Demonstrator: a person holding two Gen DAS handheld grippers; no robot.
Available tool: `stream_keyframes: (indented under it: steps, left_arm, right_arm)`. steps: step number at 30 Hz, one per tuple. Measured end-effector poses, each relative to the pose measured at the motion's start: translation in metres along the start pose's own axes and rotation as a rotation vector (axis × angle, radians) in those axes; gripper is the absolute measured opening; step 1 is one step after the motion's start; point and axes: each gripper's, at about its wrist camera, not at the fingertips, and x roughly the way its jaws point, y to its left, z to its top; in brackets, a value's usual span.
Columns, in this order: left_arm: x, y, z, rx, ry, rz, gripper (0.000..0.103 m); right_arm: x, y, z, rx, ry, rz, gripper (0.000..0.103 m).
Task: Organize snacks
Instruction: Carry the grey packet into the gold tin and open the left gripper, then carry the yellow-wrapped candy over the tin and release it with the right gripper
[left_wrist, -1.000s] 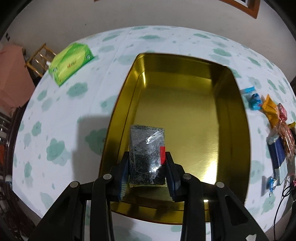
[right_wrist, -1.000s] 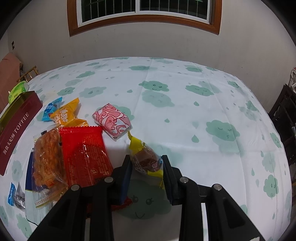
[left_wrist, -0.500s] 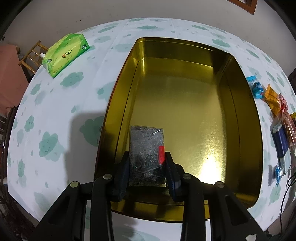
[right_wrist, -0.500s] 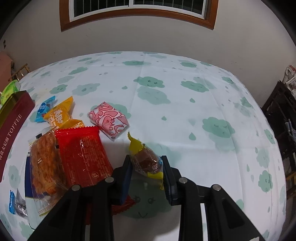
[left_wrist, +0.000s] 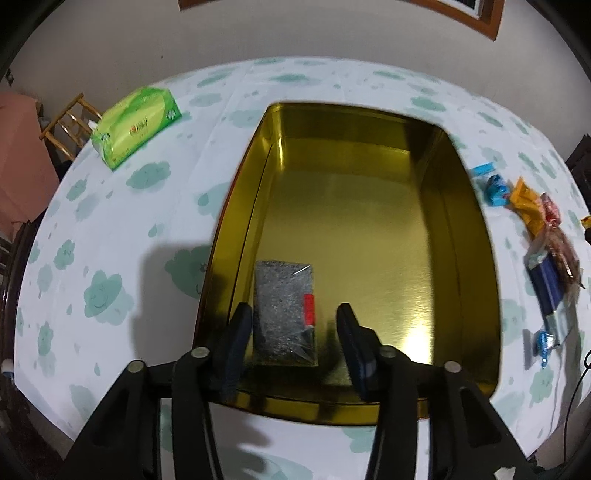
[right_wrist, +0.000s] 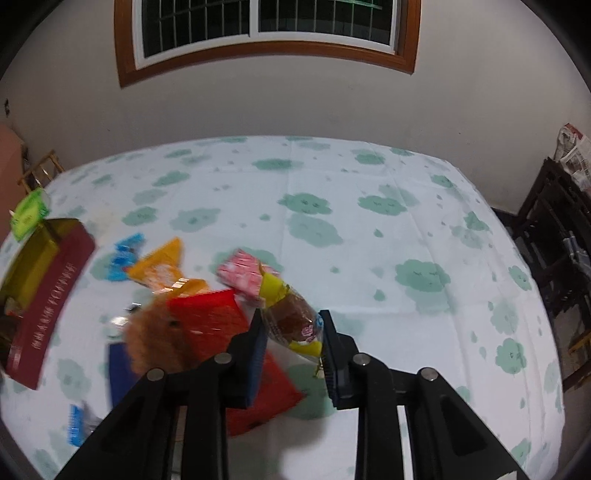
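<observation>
A gold tin (left_wrist: 461, 236) lies open on the cloud-print tablecloth. Inside it, at the near left, rests a dark seaweed packet (left_wrist: 284, 314) with a red tab. My left gripper (left_wrist: 293, 325) hangs over that packet with its jaws opening; the pads stand apart from the packet's sides. In the right wrist view my right gripper (right_wrist: 293, 332) is shut on a brown snack in a clear wrapper with yellow ends (right_wrist: 291, 317), lifted off the cloth. The tin (right_wrist: 44, 280) shows at the left edge with a dark red side.
Loose snacks lie between tin and right gripper: red packet (right_wrist: 218, 321), orange packet (right_wrist: 162, 269), pink packet (right_wrist: 240, 273), blue candy (right_wrist: 123, 256). A green tissue pack (left_wrist: 136, 125) sits at the far left. Dark furniture (right_wrist: 557, 258) stands beyond the table's right edge.
The left jaws spread away from the seaweed packet, which now lies free in the tin. The right gripper rose with the yellow-ended snack in it, off the tablecloth.
</observation>
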Motion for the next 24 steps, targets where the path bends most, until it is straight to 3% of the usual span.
stream_keyframes:
  steps: [12, 18, 24]
  left_arm:
    - [-0.047, 0.0, -0.009, -0.057, -0.14, 0.002, 0.074]
    - [-0.062, 0.024, -0.016, -0.128, -0.169, 0.053, 0.078]
    - [-0.064, 0.05, -0.031, -0.209, -0.149, 0.087, 0.078]
  right_arm:
    - [-0.03, 0.077, 0.004, -0.081, -0.032, 0.135, 0.027]
    - [-0.041, 0.137, 0.001, -0.136, -0.034, 0.249, 0.027]
    - [-0.044, 0.201, -0.004, -0.216, -0.025, 0.349, 0.027]
